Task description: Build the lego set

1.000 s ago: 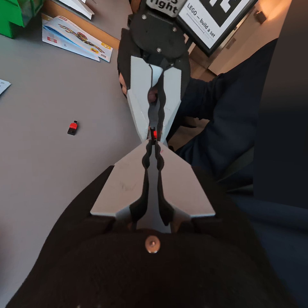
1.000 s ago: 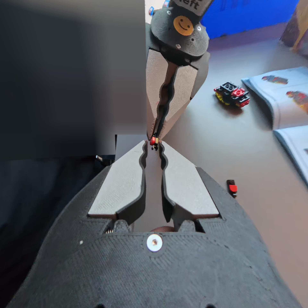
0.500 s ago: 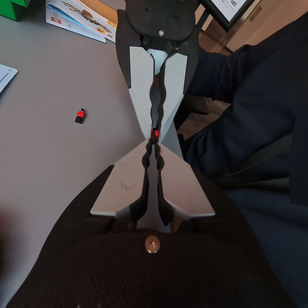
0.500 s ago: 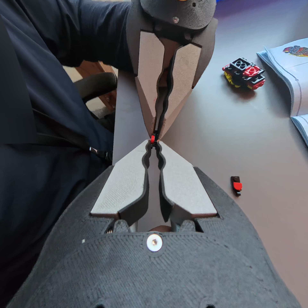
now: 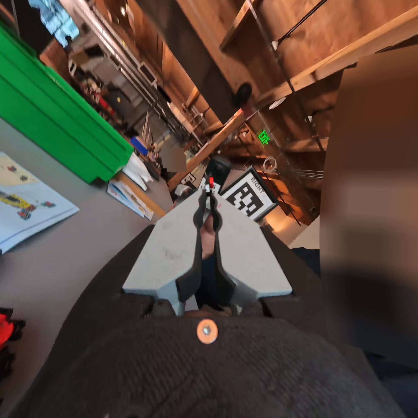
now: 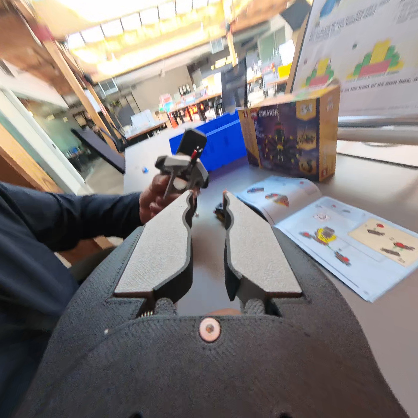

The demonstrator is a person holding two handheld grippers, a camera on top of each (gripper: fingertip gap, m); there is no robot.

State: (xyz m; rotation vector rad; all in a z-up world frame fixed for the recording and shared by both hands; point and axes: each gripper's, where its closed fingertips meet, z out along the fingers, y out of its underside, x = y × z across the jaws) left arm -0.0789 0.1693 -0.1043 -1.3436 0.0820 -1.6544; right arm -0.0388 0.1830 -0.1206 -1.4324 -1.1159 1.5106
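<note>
My left gripper (image 5: 207, 195) is shut on a small red and black lego piece (image 5: 211, 182) and points up and away from the table. In the right wrist view the left gripper (image 6: 181, 165) is held up by a hand, with the red piece (image 6: 194, 155) at its tip. My right gripper (image 6: 209, 196) is open and empty, a little above the grey table (image 6: 362, 192). A small dark partly built model (image 6: 219, 211) lies on the table just beyond its fingertips, partly hidden by the right finger.
Open instruction booklets (image 6: 352, 244) lie right of my right gripper, with a lego box (image 6: 291, 140) and a blue bin (image 6: 217, 144) behind. A green bin (image 5: 56, 117) and a booklet (image 5: 27, 203) are left of my left gripper. A red and black piece (image 5: 5, 328) lies at the left edge. The left gripper's tips are roughly 5 cm from the right gripper's.
The two grippers were tip to tip on the small red piece. My right gripper has opened and drawn away; my left gripper keeps the piece and has swung upward.
</note>
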